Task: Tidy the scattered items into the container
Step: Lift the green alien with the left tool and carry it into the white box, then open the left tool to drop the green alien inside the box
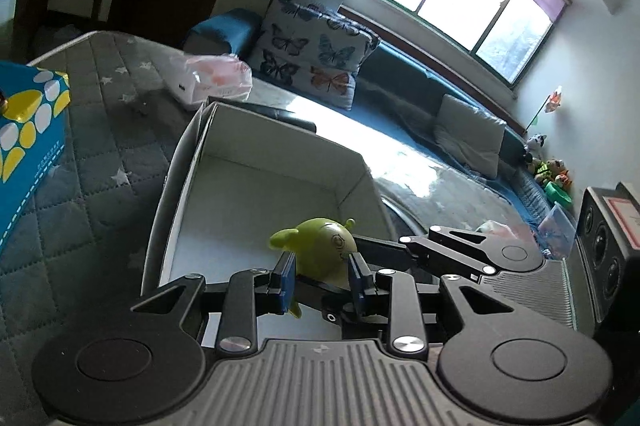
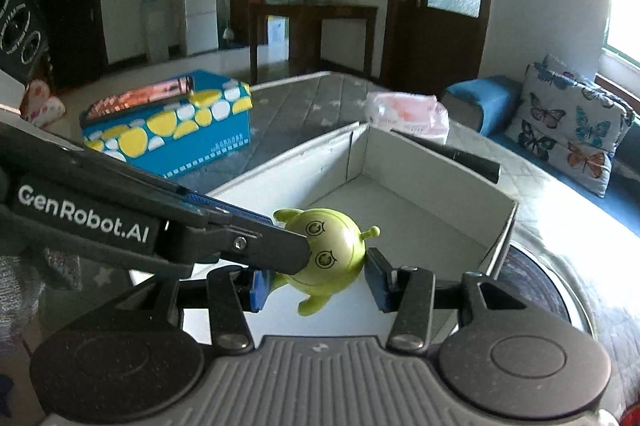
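The green toy [image 2: 328,254] sat between both pairs of fingers, over the near end of the white box [image 2: 436,161]. The left gripper [image 1: 322,276] pinched it at the sides; the right gripper [image 2: 320,282] pressed it too, crosswise. The drop lay straight below.

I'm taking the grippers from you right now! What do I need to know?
Left hand-held gripper: shut on the green alien toy.
Right hand-held gripper: shut on the same toy, coming in from another side.
Toy: in the air over the near end of the white box, not yet let go.
Done: nothing can be seen lying in the box.
Left: lower the toy in and open both grippers. After that, maybe the pink bag behind the box.
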`<state>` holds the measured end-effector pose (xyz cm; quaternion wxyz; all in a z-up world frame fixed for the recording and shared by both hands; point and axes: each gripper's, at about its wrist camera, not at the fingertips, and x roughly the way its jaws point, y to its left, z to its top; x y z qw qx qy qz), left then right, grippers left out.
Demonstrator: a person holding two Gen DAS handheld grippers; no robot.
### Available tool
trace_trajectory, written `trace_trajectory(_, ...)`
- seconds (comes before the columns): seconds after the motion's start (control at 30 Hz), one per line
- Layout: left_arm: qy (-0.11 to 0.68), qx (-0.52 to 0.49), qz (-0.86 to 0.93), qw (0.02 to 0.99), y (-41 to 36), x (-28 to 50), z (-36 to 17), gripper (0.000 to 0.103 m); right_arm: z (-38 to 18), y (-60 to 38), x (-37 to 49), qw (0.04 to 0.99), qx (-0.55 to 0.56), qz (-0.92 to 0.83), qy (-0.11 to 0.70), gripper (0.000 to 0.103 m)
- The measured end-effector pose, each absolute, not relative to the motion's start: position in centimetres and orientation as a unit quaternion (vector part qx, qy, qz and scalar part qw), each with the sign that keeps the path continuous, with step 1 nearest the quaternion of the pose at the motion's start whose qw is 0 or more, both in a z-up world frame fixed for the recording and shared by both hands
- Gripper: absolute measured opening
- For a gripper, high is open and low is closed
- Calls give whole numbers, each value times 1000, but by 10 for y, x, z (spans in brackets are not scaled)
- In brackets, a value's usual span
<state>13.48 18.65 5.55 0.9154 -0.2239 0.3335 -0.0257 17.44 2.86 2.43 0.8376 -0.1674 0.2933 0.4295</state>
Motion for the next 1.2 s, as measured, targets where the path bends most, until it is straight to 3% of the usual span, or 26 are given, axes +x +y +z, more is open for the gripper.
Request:
trace_trajectory(0.8, 375, -232, -11, 897, 193, 170, 23, 31, -13, 57, 216, 813, -233, 405, 347, 50)
trace_trajectory(1.0, 374, -235, -9, 897, 194, 168, 25, 31, -11, 54, 215, 819, -227, 403, 341, 57)
trace_trajectory(1.2, 369, -239, -5, 898, 194, 163, 29, 31, -3, 45, 207, 824, -211, 407, 332, 57)
